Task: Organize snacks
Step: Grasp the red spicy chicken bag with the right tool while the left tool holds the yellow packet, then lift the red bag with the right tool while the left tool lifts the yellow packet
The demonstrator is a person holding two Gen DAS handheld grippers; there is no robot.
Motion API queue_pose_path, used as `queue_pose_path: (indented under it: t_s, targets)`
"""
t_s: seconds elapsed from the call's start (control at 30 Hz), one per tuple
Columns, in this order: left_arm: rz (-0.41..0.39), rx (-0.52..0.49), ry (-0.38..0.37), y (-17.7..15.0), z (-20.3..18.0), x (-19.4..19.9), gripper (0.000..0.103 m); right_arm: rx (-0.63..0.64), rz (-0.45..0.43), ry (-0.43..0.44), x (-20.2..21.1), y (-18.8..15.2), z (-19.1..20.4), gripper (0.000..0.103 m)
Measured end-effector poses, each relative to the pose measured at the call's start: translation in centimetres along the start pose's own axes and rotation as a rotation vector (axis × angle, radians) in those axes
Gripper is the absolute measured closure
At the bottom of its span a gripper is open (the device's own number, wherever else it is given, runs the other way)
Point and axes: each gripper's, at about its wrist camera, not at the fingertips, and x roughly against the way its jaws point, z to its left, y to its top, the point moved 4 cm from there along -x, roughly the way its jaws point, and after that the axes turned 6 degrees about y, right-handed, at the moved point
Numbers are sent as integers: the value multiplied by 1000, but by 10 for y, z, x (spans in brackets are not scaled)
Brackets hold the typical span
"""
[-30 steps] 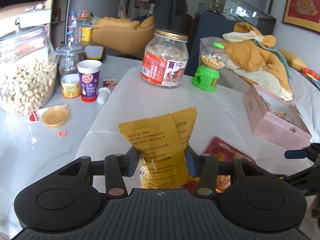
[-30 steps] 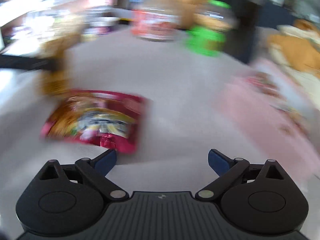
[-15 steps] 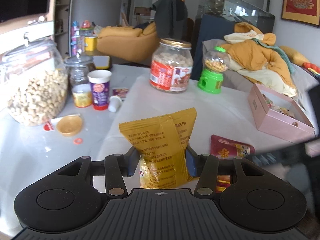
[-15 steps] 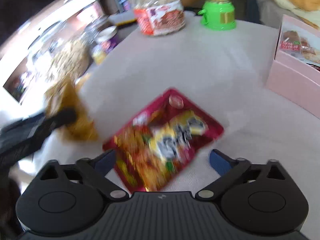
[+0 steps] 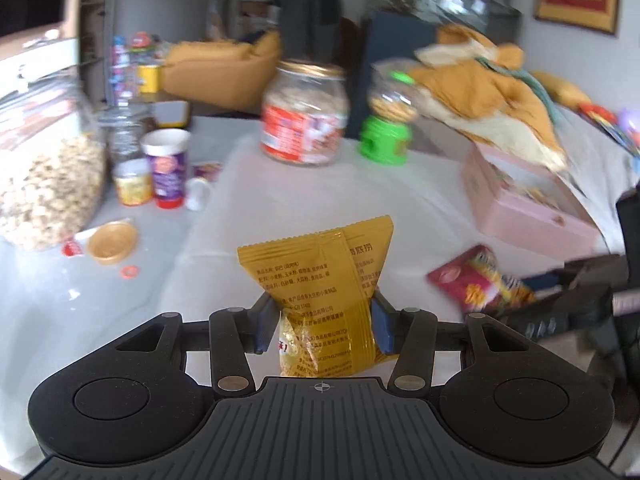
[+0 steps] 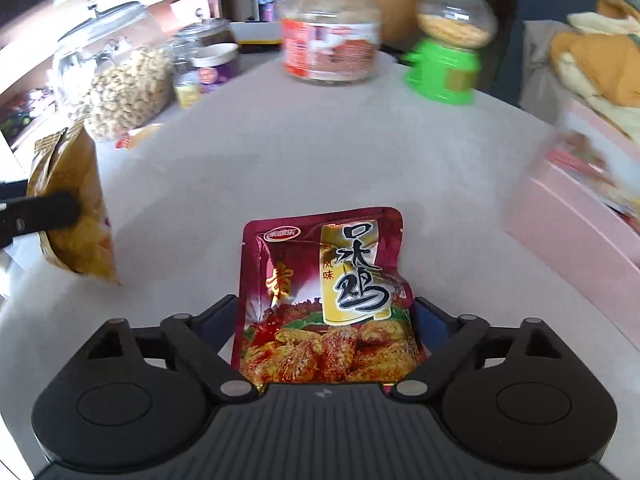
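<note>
from your left wrist camera, your left gripper (image 5: 322, 322) is clamped on the yellow snack packet (image 5: 320, 280), both pads pressing its sides. the packet stands upright, long axis running away from the camera, its sealed crimped edge pointing up and away, lifted above the white tablecloth (image 5: 280, 200). the red snack pouch (image 5: 478, 276) lies to the right, near the pink box (image 5: 528, 216).

from your right wrist camera, your right gripper (image 6: 326, 316) straddles the red snack pouch with its jaws closing; you cannot tell whether the pads press it yet. the pouch lies flat on the cloth, long axis pointing away from you, its top toward the green dispenser (image 6: 444, 68).
</note>
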Motion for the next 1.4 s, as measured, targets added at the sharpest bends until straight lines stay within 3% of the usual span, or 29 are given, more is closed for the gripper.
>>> queue_pose_path:
  t_s: [0.2, 0.37, 0.43, 0.47, 0.57, 0.83, 1.0, 1.13, 1.23, 1.27, 1.37, 1.4]
  targets:
    - [92, -109, -158, -6, -57, -11, 50, -94, -42, -79, 31, -32, -65, 17]
    - [115, -231, -102, -13, -96, -31, 49, -123, -82, -91, 53, -64, -87, 11]
    - [145, -231, -100, -17, -101, -39, 49, -118, -109, -98, 57, -74, -92, 8]
    - [158, -224, -102, -19, -104, -43, 43, -115, -125, -95, 58, -76, -92, 8]
    - [151, -217, -85, -21, -106, -49, 39, -107, -162, -90, 58, -80, -92, 7]
    - [140, -275, -68, -32, -120, -53, 29, -111, -154, -93, 53, -72, -94, 4]
    - [144, -245, -79, -28, -118, -53, 30, -100, -159, -84, 66, -67, -93, 28]
    - [131, -263, -99, -26, -131, -51, 42, -115, -160, -52, 84, -73, -99, 34]
    - [131, -272, -137, -25, -146, -49, 43, -137, -158, -59, 96, -81, -107, 38]
    - [132, -280, -147, -25, -151, -49, 43, -147, -160, -60, 99, -84, -111, 43]
    - [141, -289, -180, -27, -165, -49, 43, -154, -166, -81, 110, -91, -120, 72]
    - [147, -288, -190, -29, -168, -51, 43, -158, -164, -73, 112, -93, -122, 72]
